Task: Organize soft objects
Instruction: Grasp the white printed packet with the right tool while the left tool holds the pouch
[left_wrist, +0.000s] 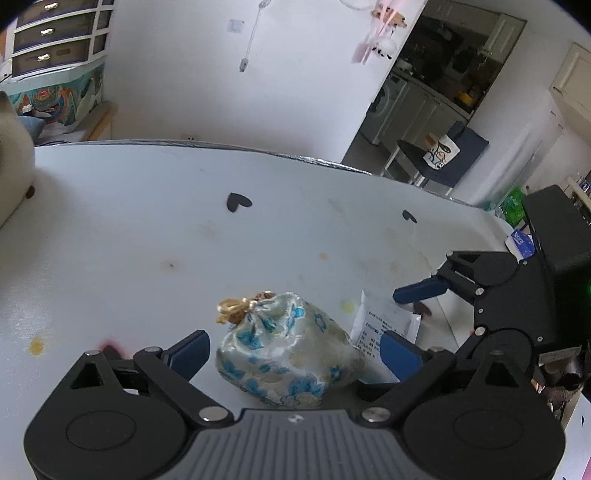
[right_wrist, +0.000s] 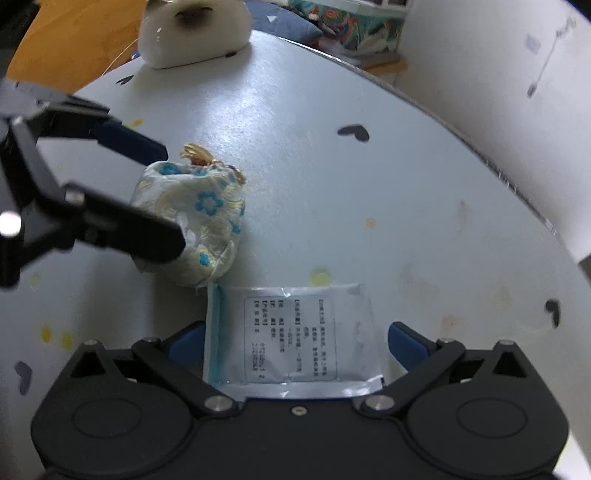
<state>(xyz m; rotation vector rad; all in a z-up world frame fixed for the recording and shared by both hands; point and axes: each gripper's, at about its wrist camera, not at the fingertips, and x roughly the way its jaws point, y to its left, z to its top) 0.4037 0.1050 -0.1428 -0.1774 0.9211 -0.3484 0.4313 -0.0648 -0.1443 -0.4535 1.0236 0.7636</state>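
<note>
Both grippers, left (left_wrist: 291, 350) and right (right_wrist: 295, 343), gape; the pouch (left_wrist: 284, 350), seemingly untouched, could squirm sideways onto the packet (right_wrist: 291, 336).

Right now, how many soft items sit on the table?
3: a floral drawstring pouch between the open left gripper fingers, a flat sealed packet between the open right gripper fingers, and a white plush at the far edge. Others may be hidden.
</note>
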